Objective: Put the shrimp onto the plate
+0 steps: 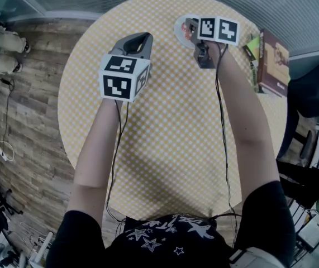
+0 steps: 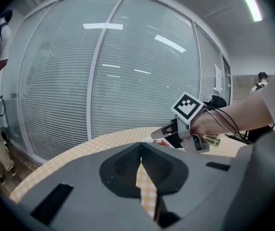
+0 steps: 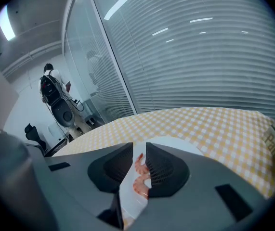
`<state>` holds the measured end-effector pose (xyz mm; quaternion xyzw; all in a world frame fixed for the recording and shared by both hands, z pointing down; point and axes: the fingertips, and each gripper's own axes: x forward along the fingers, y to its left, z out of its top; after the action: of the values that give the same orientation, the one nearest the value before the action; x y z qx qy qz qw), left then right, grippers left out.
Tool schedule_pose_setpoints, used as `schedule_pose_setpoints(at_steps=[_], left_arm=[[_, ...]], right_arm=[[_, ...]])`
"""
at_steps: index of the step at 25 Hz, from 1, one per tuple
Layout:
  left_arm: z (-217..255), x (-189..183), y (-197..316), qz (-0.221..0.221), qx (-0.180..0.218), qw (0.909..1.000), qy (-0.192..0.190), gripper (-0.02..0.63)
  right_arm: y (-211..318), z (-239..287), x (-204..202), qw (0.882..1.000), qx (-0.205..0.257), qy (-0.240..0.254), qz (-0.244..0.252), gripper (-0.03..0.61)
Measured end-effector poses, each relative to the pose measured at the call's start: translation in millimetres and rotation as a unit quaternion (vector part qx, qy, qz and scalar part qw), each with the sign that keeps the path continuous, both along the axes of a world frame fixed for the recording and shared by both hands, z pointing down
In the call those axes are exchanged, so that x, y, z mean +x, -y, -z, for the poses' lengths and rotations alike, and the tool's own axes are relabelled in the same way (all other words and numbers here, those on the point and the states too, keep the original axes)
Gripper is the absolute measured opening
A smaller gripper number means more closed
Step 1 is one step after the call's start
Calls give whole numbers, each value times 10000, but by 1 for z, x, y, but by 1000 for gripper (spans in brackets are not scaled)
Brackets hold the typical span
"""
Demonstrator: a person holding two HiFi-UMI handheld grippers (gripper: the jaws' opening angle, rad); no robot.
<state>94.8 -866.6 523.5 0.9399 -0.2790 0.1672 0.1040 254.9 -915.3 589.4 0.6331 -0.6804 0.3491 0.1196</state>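
So the right gripper (image 3: pixel 138 148) had its jaws at a narrow gap, and a small orange-pink curled shrimp (image 3: pixel 140 177) sat right in that gap. As far as I could tell the jaws were pinching it lightly rather than just hovering over it, but it was a close call. Directly underneath, through the same gap, was a round white plate (image 3: pixel 168 141). So the shrimp was over the plate and very low to it, possibly even touching, though I honestly couldn't say. In the head view all of this was in the upper middle of the frame, near the far edge of the round surface with a yellow-and-white checked cloth (image 3: pixel 214 124).

The left gripper (image 2: pixel 140 146) was doing nothing. Its jaws were pressed together at the tips with only checked cloth showing below them, and it was held up in the upper left of the head view, well apart from the plate.

Over at the right edge of that view there was a brown book-like box (image 1: pixel 274 54) with a green packet (image 1: pixel 252 46) beside it. Neither was involved.

My read is that this was the drop-off step, basically the end of the job. The next move would just need the right jaws to spread so the shrimp settles on the plate, then a straight lift away so nothing drags it off the rim.
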Motion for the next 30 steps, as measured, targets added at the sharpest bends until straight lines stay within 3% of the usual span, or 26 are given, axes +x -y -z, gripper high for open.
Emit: schedule_pose_setpoints(at_steps=[16, 22, 30], left_arm=[[62, -14, -59, -66, 293, 9995, 53, 9], [92, -28, -114, -68, 544, 9985, 40, 9], [129, -52, -197, -16, 764, 9971, -63, 9]], right_arm=[[-62, 90, -5, 9990, 439, 9, 128, 72], [-123, 113, -27, 9943, 828, 675, 58, 72], [-229, 160, -71, 9824, 1478, 1097, 327, 72]])
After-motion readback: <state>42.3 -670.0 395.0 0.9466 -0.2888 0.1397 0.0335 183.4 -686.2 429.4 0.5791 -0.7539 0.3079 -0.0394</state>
